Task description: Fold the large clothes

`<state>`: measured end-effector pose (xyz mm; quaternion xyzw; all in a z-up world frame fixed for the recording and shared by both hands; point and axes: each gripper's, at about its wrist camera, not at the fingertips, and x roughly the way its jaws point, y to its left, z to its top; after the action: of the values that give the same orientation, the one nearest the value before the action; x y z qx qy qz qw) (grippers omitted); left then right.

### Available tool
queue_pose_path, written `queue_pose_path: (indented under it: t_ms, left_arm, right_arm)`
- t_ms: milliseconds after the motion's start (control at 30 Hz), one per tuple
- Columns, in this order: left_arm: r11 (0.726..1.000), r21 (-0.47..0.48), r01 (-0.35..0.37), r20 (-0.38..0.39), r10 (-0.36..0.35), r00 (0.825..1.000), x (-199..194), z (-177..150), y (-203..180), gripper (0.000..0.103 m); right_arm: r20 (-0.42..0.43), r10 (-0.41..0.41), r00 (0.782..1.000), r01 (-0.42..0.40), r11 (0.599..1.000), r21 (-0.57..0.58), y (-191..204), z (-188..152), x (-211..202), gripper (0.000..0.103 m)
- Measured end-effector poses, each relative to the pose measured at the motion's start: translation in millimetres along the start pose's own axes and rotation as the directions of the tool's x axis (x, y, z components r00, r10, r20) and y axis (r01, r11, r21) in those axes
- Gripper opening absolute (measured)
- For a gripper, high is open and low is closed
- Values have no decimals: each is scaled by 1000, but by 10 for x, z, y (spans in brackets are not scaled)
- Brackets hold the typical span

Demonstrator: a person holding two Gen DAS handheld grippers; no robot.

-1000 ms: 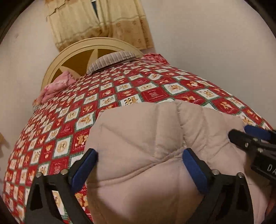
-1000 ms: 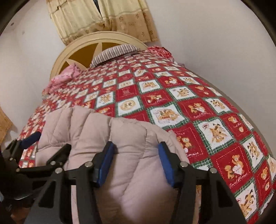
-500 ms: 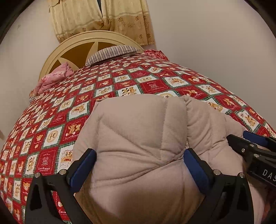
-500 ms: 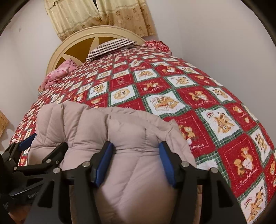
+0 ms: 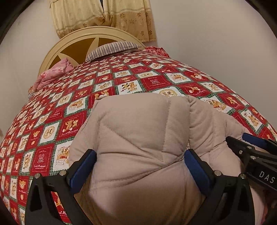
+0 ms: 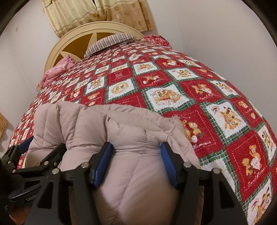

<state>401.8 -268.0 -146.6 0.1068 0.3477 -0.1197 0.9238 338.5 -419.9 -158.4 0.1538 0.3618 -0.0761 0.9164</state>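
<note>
A beige quilted puffer jacket (image 5: 138,135) lies bunched at the near end of the bed, also in the right wrist view (image 6: 97,124). My left gripper (image 5: 140,162) has its blue-padded jaws pressed against a thick fold of the jacket on both sides. My right gripper (image 6: 135,159) squeezes another thick fold of the same jacket between its pads. The right gripper (image 5: 254,147) shows at the right edge of the left wrist view. The left gripper (image 6: 34,152) shows at the left edge of the right wrist view.
The bed has a red, white and green teddy-bear quilt (image 5: 147,81) (image 6: 199,90). A striped pillow (image 5: 112,49), a pink blanket (image 5: 53,72) and a cream headboard (image 5: 72,38) are at the far end. Walls close in on both sides; curtains (image 5: 103,15) hang behind.
Both grippers have moved forward and up over the bed with the jacket held; the jacket's bulk has shifted further onto the quilt. The jaws' spacing has not changed.
</note>
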Motion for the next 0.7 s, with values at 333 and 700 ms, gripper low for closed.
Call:
queue_pose_path:
  t_ms: [333,700]
  left_arm:
    - [1000,-9,6,-8,-6,1000,40,-10,20,102]
    - [1000,-12,13,-23,-13,1000,79,-10,37,102]
  right_arm:
    - [-3,-28,1000,28,999,-18,43,-1,26,63]
    - [-9,-49,999,49,998,-31,69,0,52,64]
